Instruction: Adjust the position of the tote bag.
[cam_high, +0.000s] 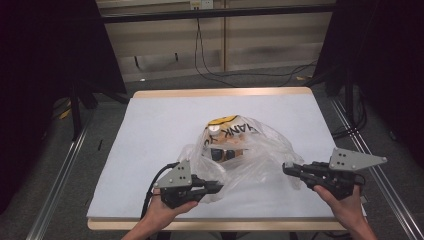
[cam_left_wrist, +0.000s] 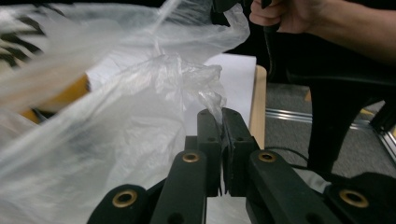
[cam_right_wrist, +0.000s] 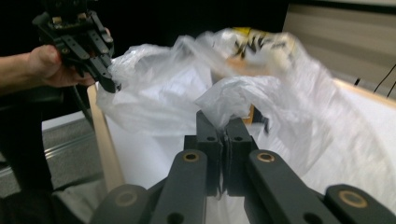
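A clear plastic bag (cam_high: 250, 150) with yellow and black print lies on the white table cover (cam_high: 165, 130), with something orange and dark inside it. My left gripper (cam_high: 220, 188) is shut on the bag's near left edge; its black jaws (cam_left_wrist: 222, 116) pinch a crumpled fold of film (cam_left_wrist: 187, 74). My right gripper (cam_high: 286, 168) is shut on the bag's right edge, its jaws (cam_right_wrist: 223, 123) clamping a bunched flap (cam_right_wrist: 233, 95). Both hold the film a little above the table. The other hand's gripper (cam_right_wrist: 100, 70) also grips the bag's edge farther off.
The table's wooden rim (cam_high: 220, 92) borders the white cover. Metal rails (cam_high: 60, 175) run along the floor on both sides. Cables (cam_high: 210, 70) hang at the back wall. Dark curtains stand left and right.
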